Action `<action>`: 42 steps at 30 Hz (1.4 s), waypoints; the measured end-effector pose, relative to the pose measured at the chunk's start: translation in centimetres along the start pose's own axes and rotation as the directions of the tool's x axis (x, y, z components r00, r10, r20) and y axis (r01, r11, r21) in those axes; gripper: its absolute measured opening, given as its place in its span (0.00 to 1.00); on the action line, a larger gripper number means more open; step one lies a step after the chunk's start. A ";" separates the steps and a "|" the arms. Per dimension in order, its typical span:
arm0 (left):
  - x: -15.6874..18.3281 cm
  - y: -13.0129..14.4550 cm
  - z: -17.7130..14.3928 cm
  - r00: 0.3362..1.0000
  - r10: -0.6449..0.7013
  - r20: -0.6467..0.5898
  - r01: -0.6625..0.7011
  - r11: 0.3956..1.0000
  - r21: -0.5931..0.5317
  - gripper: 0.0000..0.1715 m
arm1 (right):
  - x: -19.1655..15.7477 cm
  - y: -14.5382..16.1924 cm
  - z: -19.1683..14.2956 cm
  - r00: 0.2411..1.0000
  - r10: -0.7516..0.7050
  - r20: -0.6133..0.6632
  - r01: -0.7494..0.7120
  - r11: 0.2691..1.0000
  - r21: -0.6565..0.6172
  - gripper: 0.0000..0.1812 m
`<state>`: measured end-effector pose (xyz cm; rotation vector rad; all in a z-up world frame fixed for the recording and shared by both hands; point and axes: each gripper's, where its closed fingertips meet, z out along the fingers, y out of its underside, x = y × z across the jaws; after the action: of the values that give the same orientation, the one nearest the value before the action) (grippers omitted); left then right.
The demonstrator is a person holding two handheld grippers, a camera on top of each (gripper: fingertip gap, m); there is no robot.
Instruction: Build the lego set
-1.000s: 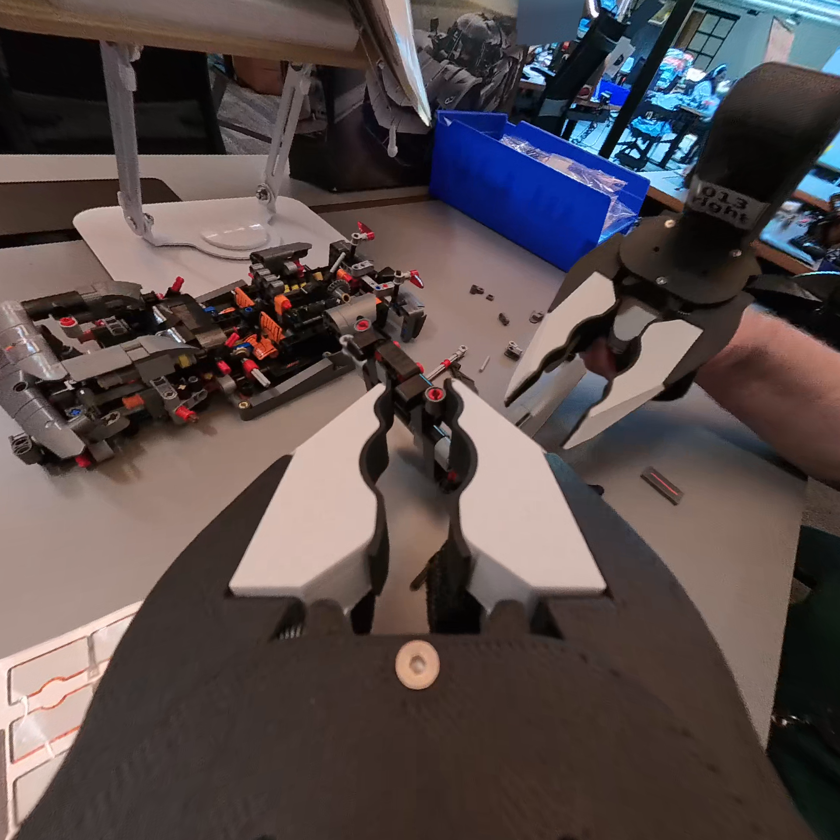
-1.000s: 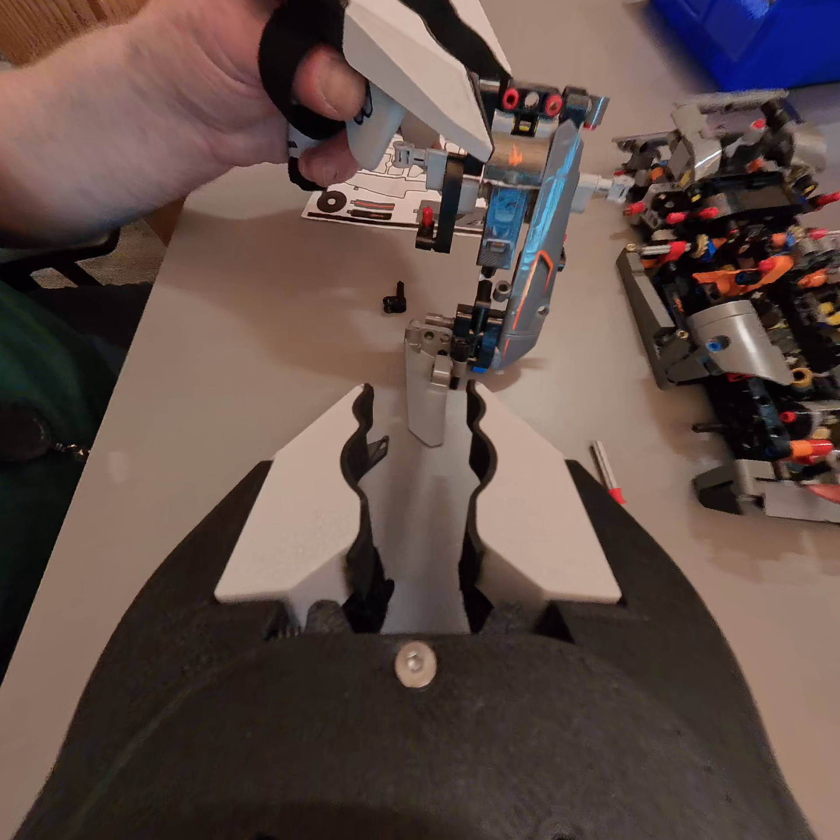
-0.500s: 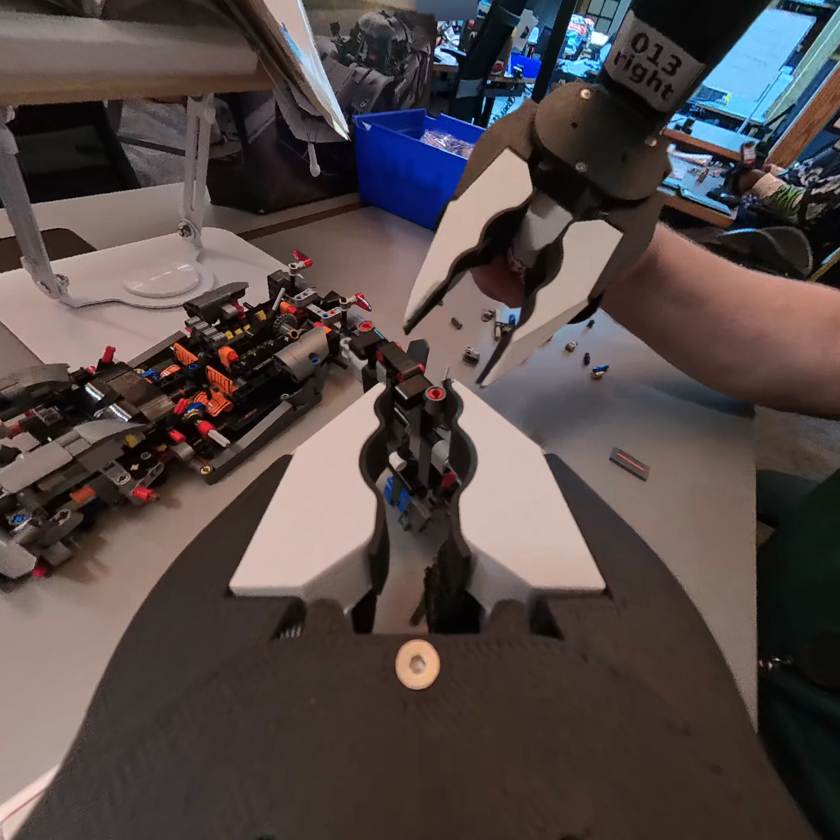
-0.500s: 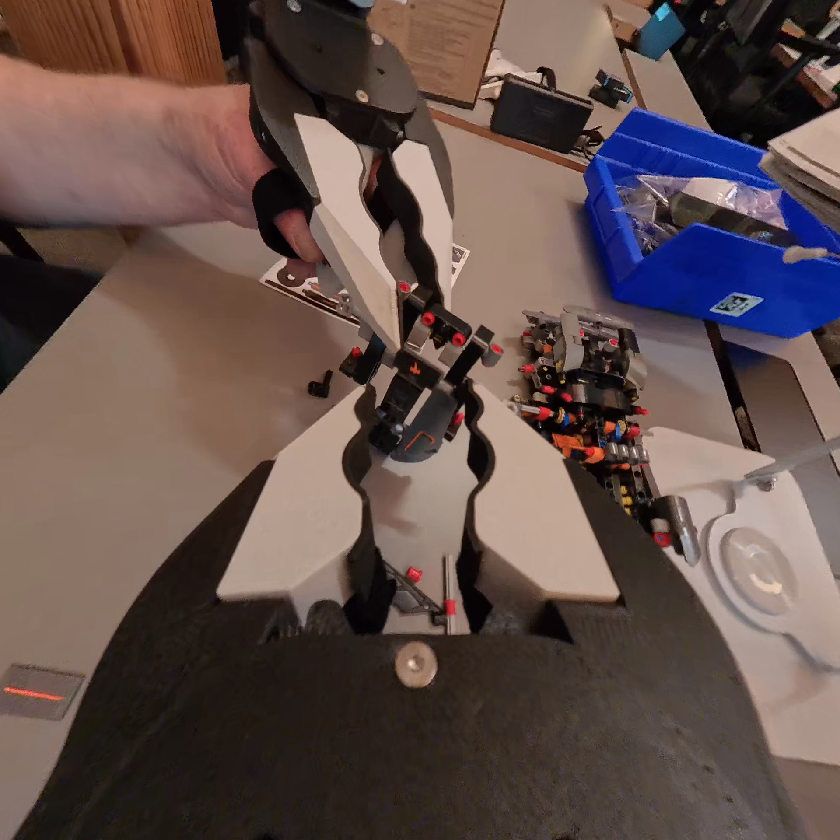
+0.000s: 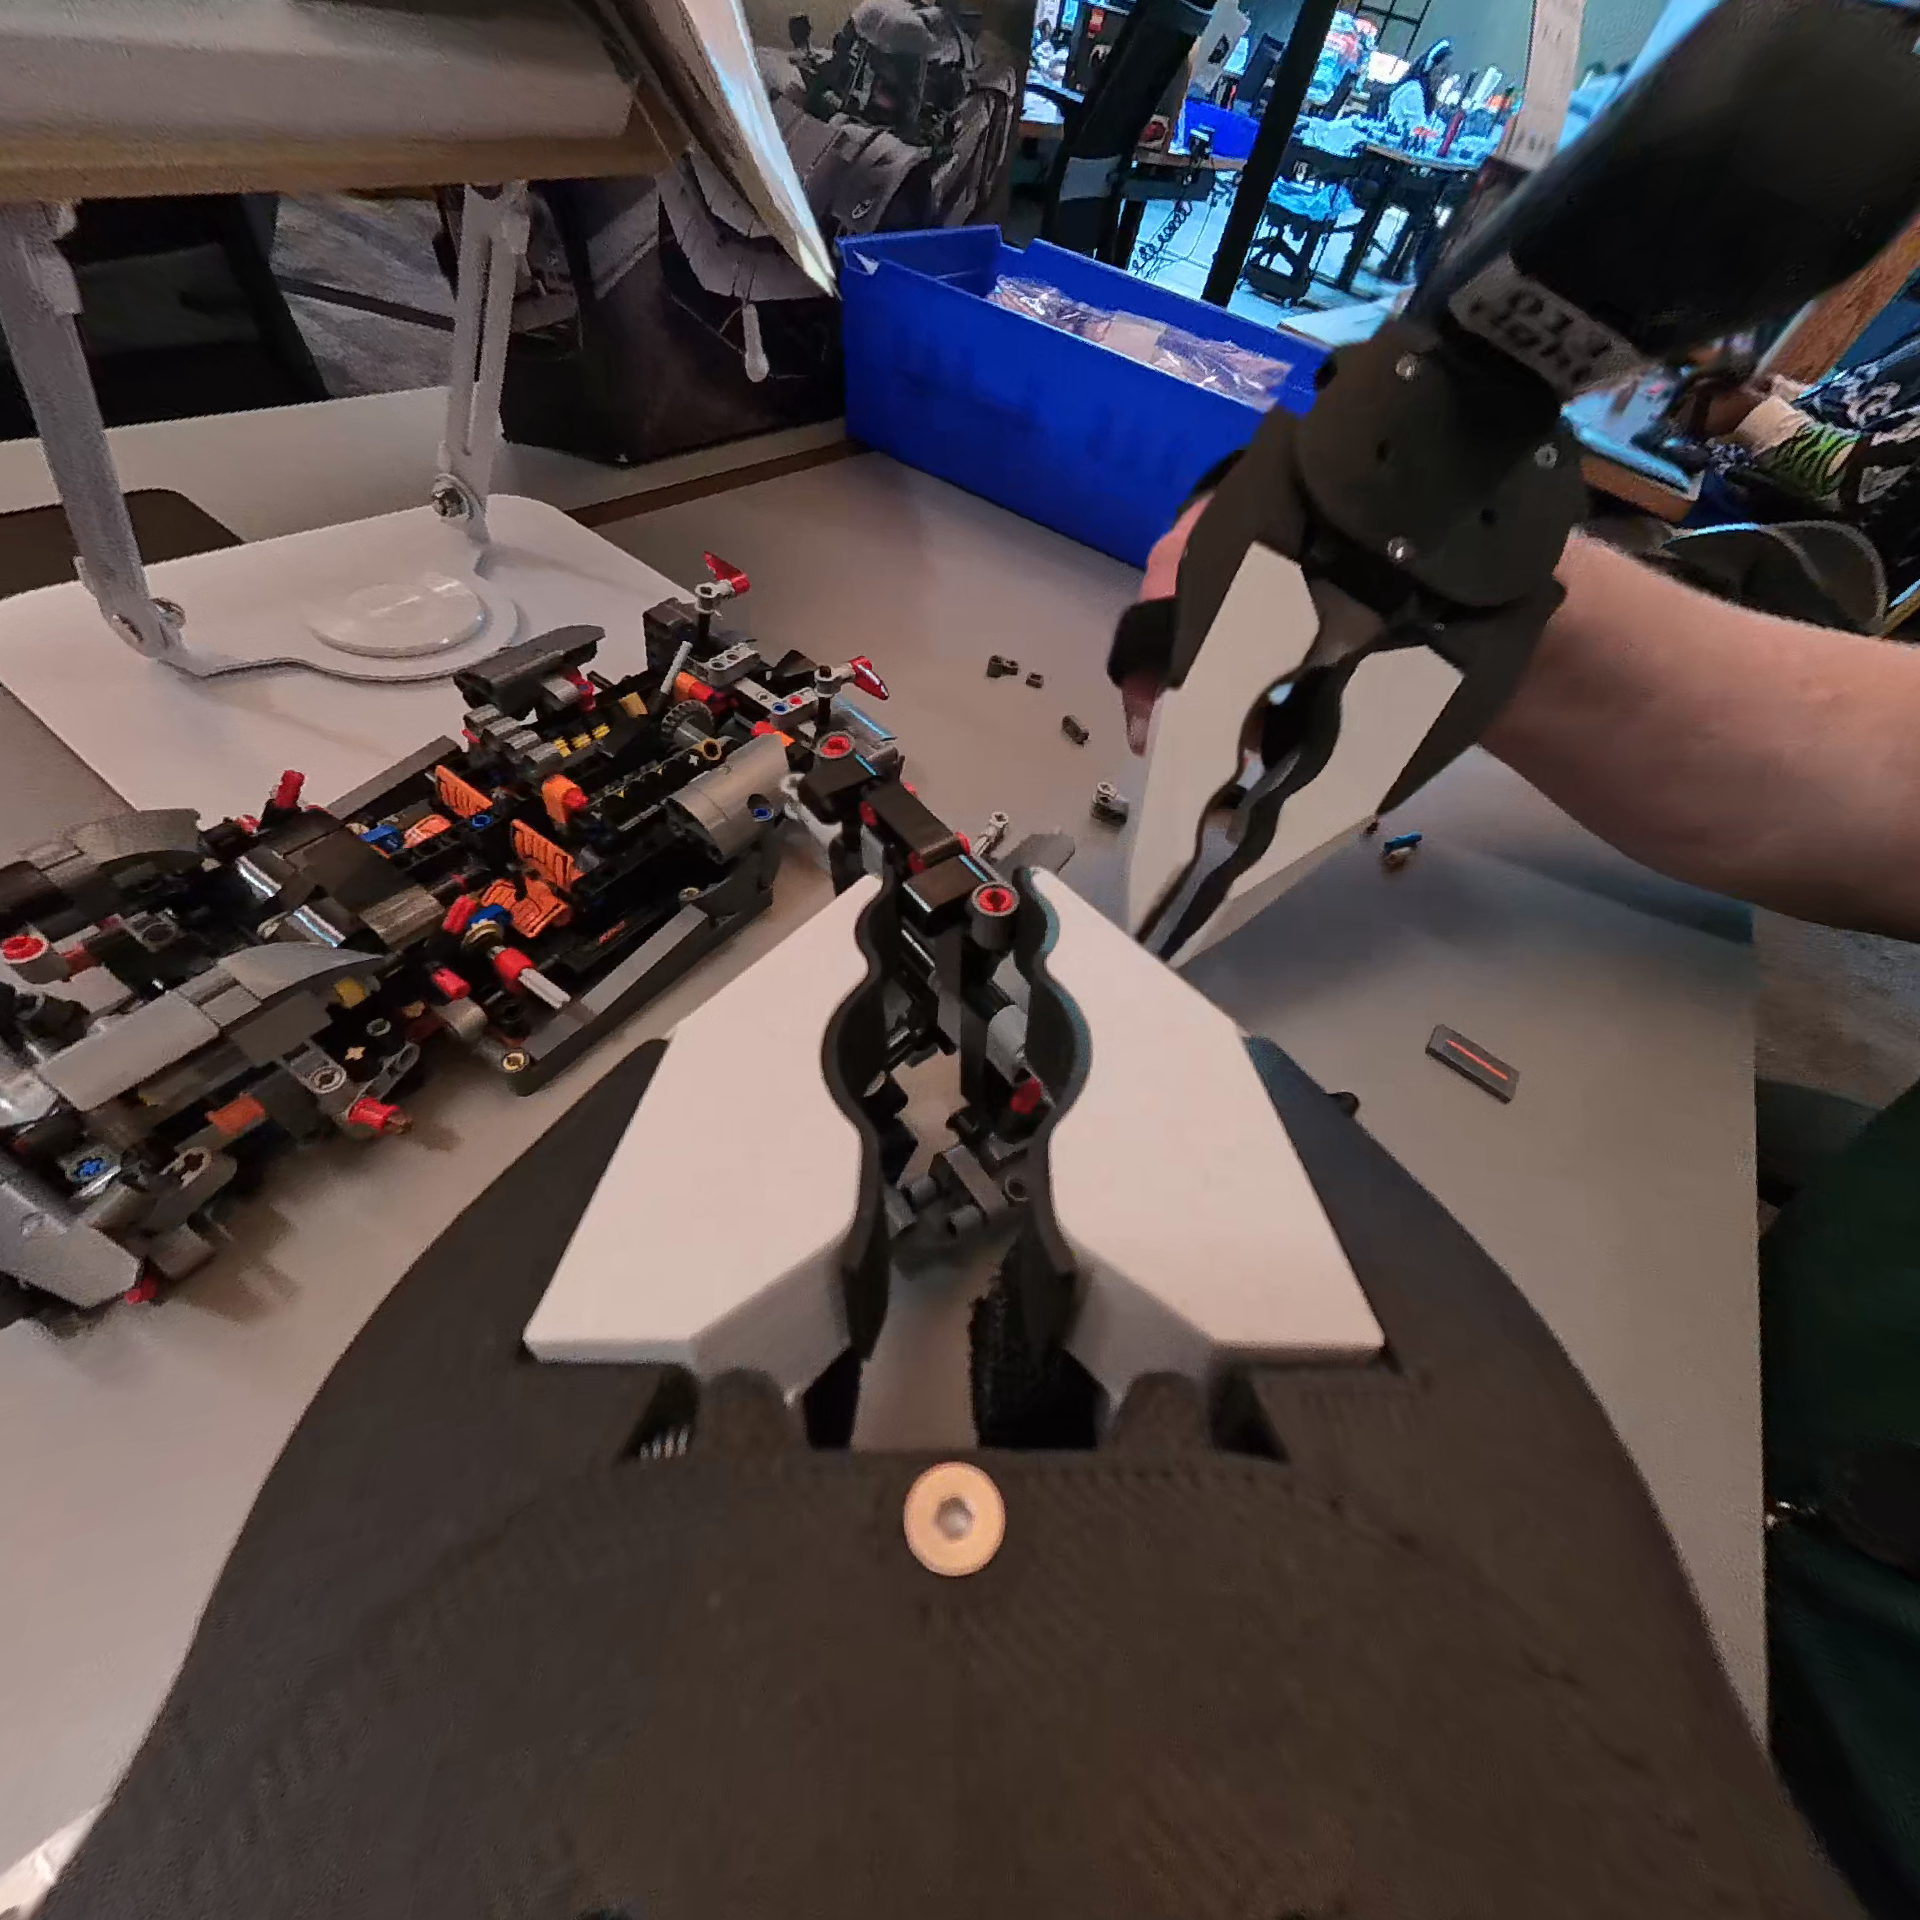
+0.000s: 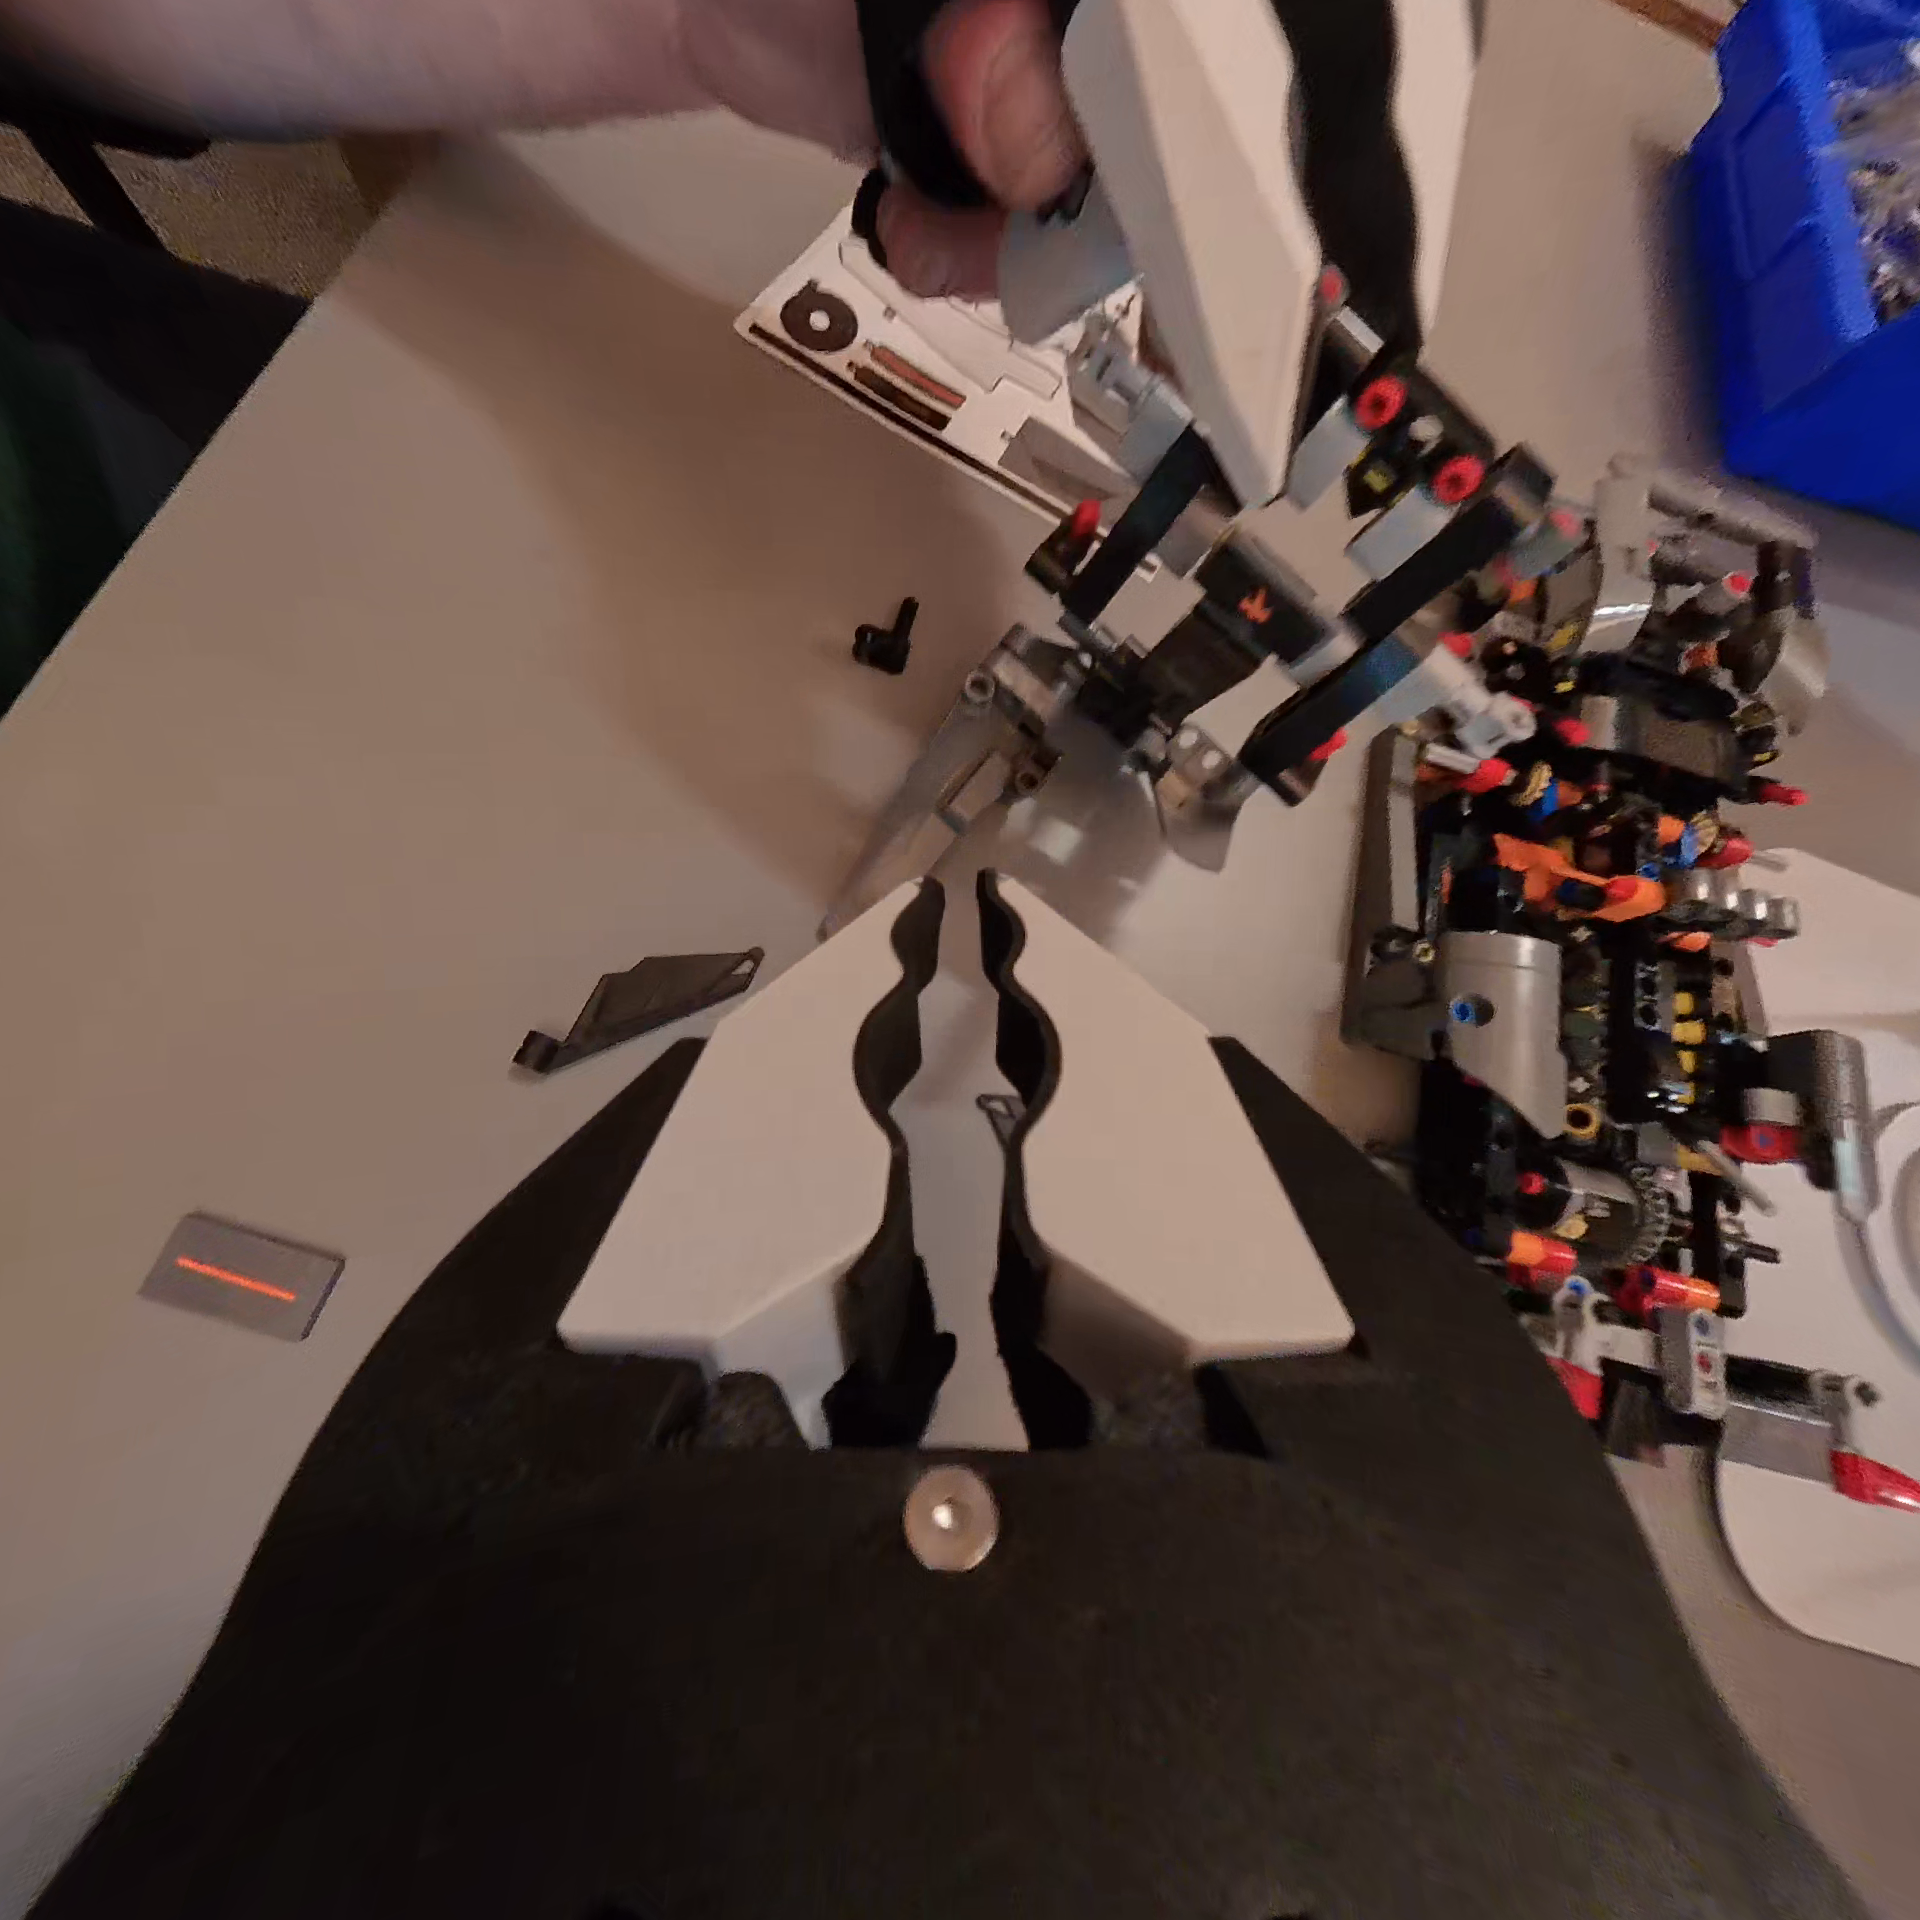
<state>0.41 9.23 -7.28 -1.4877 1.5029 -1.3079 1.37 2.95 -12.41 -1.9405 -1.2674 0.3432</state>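
My left gripper (image 5: 951, 894) is shut on a black and grey lego sub-assembly (image 5: 935, 862) with red pins and holds it above the table. In the right wrist view the left gripper (image 6: 1340, 416) comes in from the top with the sub-assembly (image 6: 1247, 623) hanging tilted from it. The long car model (image 5: 416, 914) lies on the table to the left; it also shows in the right wrist view (image 6: 1610, 987). My right gripper (image 6: 961, 894) has its fingers nearly together with nothing between them, just short of the sub-assembly's lower end. It also shows in the left wrist view (image 5: 1216, 883).
A blue bin (image 5: 1039, 416) with bags stands at the back. A white stand base (image 5: 312, 623) is behind the car. Loose on the table are a black panel (image 6: 644, 997), a grey tile with an orange line (image 6: 244, 1276), a small black connector (image 6: 883, 634) and a sticker sheet (image 6: 914, 384). Across from one pair of fingers to the other is roughly 8 centimeters.
My right gripper has closed its fingers and dropped lower beside the sub-assembly. The left gripper has kept hold of the sub-assembly and tilted it.
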 end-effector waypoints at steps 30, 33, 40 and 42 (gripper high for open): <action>-0.3 -3.4 -1.8 0.976 -0.164 -0.144 0.190 0.964 0.188 0.11 | 3.4 -0.7 -1.1 0.921 0.391 0.001 -0.387 0.911 0.145 0.18; 0.1 -4.5 -1.7 0.979 -0.145 -0.147 0.173 0.963 0.207 0.11 | 3.6 -0.3 -0.7 0.903 0.430 -0.010 -0.424 0.894 0.145 0.20; 1.3 -6.5 -1.4 0.981 -0.104 -0.165 0.141 0.962 0.233 0.11 | 3.4 -0.9 -0.7 0.847 0.526 0.078 -0.528 0.814 0.244 0.11; 1.5 -6.9 -1.3 0.980 -0.102 -0.174 0.142 0.960 0.239 0.11 | 3.4 -0.8 -0.9 0.847 0.526 0.078 -0.528 0.812 0.249 0.08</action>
<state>1.21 9.02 -0.14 -1.3554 1.2996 -1.6596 3.01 5.66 -10.63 -2.0263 -0.6150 0.7576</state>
